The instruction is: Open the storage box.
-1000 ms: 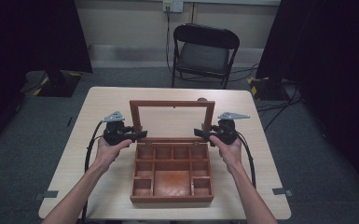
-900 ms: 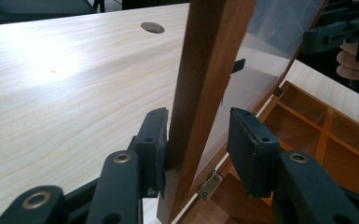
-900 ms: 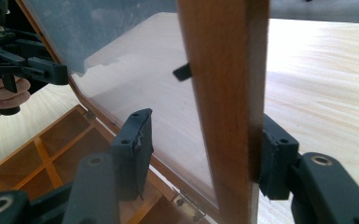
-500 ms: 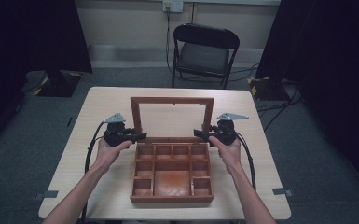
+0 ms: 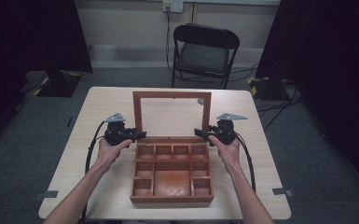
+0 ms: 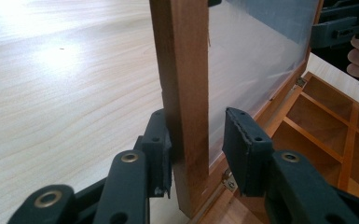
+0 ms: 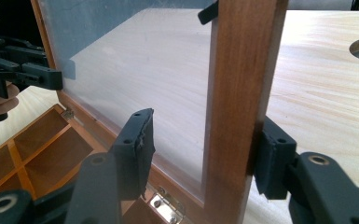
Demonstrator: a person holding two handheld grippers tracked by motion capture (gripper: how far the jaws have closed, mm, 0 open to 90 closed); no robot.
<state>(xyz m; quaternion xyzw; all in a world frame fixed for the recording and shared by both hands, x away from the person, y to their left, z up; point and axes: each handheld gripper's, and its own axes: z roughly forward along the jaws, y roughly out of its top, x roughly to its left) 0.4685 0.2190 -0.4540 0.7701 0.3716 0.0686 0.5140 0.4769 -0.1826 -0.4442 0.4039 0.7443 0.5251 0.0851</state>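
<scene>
Step judged: swinging the lid (image 5: 172, 94) of the box (image 5: 171, 199) on its hinges; lid upright btwn L tongs (image 5: 139, 135) & R tongs (image 5: 199, 132), each astride a side rail, outer pad on wood, inner pad clear, unclamped, L jaws just closing; next needs both moving evenly along hinge arc.

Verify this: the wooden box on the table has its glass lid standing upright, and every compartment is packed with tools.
One thing is wrong. The compartments of the wooden box are empty, not packed with tools, as the high view shows. The rest holds: the glass lid stands upright and the box sits on the table.
</scene>
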